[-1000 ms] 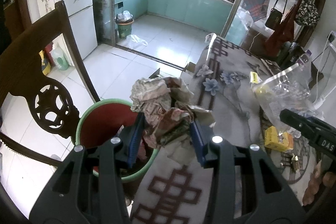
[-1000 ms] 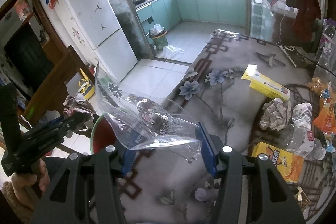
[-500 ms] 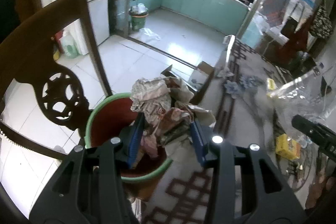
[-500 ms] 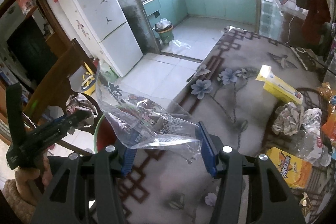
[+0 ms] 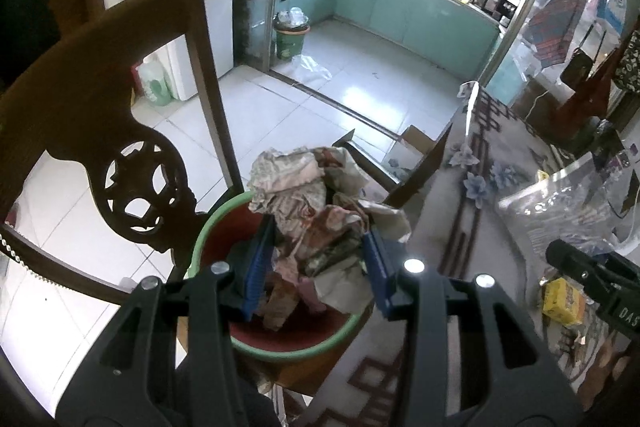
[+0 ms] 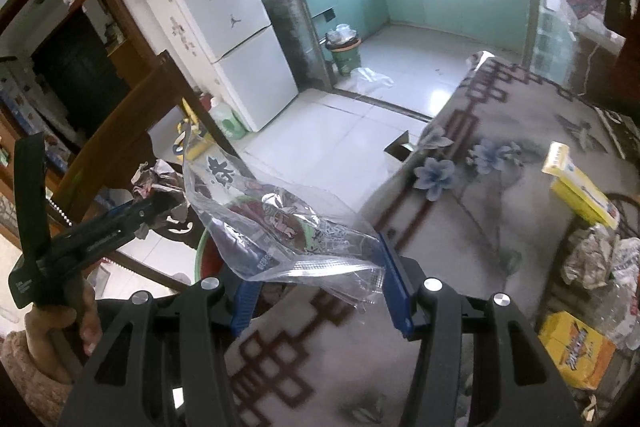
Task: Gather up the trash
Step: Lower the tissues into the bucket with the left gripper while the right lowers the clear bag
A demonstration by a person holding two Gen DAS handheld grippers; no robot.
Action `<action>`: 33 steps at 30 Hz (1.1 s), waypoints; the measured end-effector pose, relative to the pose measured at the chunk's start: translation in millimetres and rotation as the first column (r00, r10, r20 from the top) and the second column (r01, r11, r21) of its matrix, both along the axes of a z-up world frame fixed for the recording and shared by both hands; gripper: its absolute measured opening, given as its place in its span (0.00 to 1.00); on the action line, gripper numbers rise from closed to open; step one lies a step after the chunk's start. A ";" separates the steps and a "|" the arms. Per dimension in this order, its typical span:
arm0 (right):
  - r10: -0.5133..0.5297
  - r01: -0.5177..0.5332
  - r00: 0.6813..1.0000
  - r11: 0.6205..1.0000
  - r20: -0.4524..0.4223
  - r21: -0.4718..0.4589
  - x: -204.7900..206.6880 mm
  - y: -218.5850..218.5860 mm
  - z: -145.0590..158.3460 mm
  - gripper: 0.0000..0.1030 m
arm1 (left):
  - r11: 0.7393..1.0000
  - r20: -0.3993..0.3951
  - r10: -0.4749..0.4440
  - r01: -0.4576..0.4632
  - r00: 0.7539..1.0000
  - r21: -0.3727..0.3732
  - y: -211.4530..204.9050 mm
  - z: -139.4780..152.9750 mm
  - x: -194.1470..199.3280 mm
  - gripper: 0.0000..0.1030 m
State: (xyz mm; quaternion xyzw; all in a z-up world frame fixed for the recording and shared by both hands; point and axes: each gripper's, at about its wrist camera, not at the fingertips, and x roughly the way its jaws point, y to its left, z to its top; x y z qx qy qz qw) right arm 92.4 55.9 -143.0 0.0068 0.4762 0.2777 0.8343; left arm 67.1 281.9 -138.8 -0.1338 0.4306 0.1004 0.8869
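My left gripper [image 5: 318,263] is shut on a wad of crumpled paper [image 5: 316,211] and holds it right above a green-rimmed red trash bin [image 5: 280,337] beside the table. The left gripper [image 6: 160,205] also shows in the right wrist view, with the paper [image 6: 154,179] at its tip. My right gripper [image 6: 320,287] is shut on a clear printed plastic bag [image 6: 280,231] and holds it over the table edge near the bin [image 6: 206,255]. The bag [image 5: 560,211] also shows in the left wrist view.
A dark wooden chair [image 5: 100,131] stands left of the bin. The flowered tablecloth [image 6: 460,227] carries yellow boxes [image 6: 580,187], an orange-yellow packet [image 6: 576,351], crumpled paper [image 6: 588,255] and a plastic bottle [image 6: 628,291]. A cardboard box [image 5: 420,143] lies on the tiled floor.
My left gripper has carried the paper wad left, off the table edge, to above the bin. My right gripper with the bag has drifted left toward the table edge.
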 end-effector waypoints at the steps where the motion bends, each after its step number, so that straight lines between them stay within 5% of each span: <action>1: 0.007 -0.007 1.000 1.000 -0.008 -0.001 1.3 3.9 -3.0 0.50 | 1.000 -0.004 0.001 -0.001 1.000 0.001 1.7 -1.6 0.5 0.40; 9: 0.031 -0.032 0.996 0.999 -0.081 -0.009 16.6 28.4 -32.5 0.50 | 0.999 -0.032 0.030 -0.031 0.999 -0.010 17.1 -20.4 14.5 0.41; 18: 0.144 -0.163 0.978 0.980 -0.153 -0.119 39.7 72.4 -78.0 0.50 | 0.980 -0.088 0.116 -0.128 0.989 -0.150 41.9 -50.3 14.8 0.40; 33: 0.245 -0.276 0.952 0.945 -0.182 -0.173 50.9 122.0 -114.6 0.52 | 0.960 -0.119 0.192 -0.211 0.974 -0.184 61.8 -64.4 -15.7 0.40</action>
